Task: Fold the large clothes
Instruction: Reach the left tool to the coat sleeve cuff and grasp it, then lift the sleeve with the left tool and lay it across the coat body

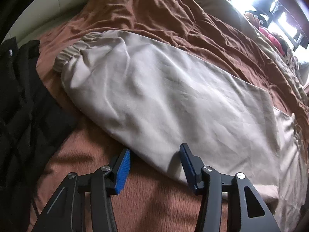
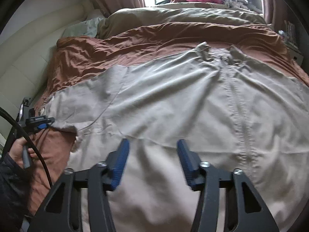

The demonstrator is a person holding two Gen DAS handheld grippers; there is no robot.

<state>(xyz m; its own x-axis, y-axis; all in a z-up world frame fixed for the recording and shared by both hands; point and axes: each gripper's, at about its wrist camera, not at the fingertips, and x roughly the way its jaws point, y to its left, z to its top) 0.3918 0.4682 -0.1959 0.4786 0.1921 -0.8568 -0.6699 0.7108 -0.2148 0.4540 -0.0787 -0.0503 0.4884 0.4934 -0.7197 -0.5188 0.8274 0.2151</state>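
Beige zip-front jacket (image 2: pixel 173 100) lies spread front-up on a rust-brown bedspread (image 2: pixel 115 46). Zipper (image 2: pixel 243 119) is closed and runs from the collar (image 2: pixel 216 54) at the far end down toward the near hem. Collar flaps are crumpled open. Fabric is lightly creased with a seamed pocket line on the left panel. One sleeve (image 1: pixel 154 89) extends flat out to the side, ending in a gathered elastic cuff (image 1: pixel 77 50); its near edge sits slightly puffed off the bedspread.

Both wrist views look steeply down, close over the beige garment (image 1: pixel 164 100) on the brown bedspread (image 2: pixel 81 58), which both share.
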